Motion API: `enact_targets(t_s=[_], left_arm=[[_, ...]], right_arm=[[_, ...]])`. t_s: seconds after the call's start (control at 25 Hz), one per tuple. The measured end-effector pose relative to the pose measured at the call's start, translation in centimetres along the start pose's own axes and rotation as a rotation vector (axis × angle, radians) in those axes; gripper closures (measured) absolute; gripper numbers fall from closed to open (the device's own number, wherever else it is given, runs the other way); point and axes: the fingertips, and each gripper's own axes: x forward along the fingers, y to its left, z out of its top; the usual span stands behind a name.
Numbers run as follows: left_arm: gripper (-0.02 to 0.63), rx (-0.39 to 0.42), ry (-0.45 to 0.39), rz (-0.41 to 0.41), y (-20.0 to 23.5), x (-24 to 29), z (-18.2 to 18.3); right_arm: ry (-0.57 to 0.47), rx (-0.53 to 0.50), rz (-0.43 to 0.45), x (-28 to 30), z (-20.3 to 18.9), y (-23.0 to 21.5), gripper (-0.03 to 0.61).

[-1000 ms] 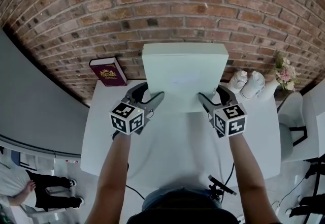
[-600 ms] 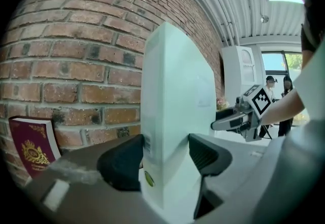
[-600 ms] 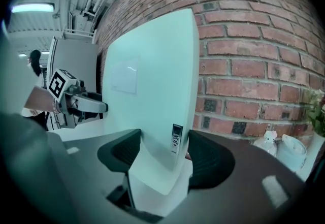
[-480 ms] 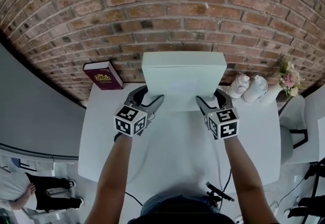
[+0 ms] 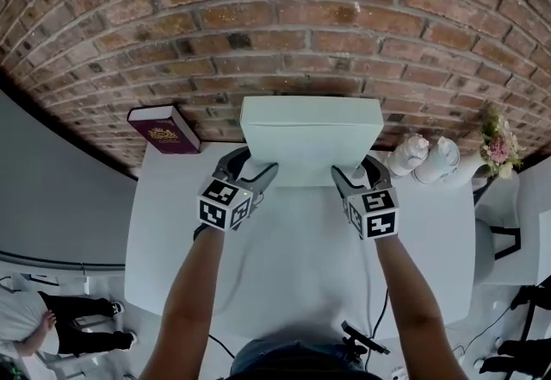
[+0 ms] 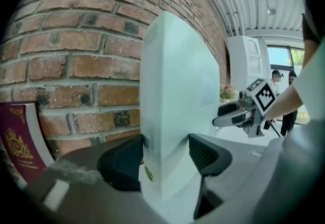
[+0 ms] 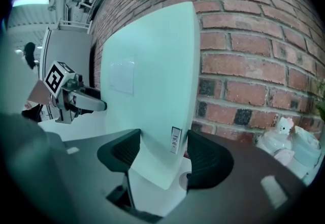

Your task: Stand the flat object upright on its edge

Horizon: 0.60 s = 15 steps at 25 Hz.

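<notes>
The flat white box (image 5: 310,137) is held upright on its long edge in front of the brick wall, above the far part of the white table (image 5: 301,258). My left gripper (image 5: 251,173) is shut on the box's left end, and both pads press on the box (image 6: 172,96) in the left gripper view, my left gripper (image 6: 165,159) straddling its edge. My right gripper (image 5: 353,173) is shut on the right end. Its pads clamp the box (image 7: 152,81) beside a small label, with my right gripper (image 7: 160,154) around the narrow side. Whether the lower edge touches the table I cannot tell.
A dark red book (image 5: 164,130) leans against the wall at the table's far left. Two white figurines (image 5: 422,156) and a small flower bunch (image 5: 499,133) stand at the far right. A chair (image 5: 516,232) is right of the table. A person (image 5: 34,331) stands at lower left.
Both grippers have sunk toward the table with the box still clamped. Seen from above, the box's face looks shorter and sits closer to the wall.
</notes>
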Motion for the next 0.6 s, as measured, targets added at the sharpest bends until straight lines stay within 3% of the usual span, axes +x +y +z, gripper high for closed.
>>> enact_targets(t_s=[0.28, 0.6], left_arm=[[0.327, 0.000, 0.034, 0.011, 1.1, 2.1, -0.9], [0.327, -0.011, 0.018, 0.019, 2.2, 3.7, -0.2]], right_arm=[[0.025, -0.012, -0.009, 2.0, -0.8, -1.1, 0.288], [0.011, 0.003, -0.012, 3.0, -0.4, -2.1, 0.290]])
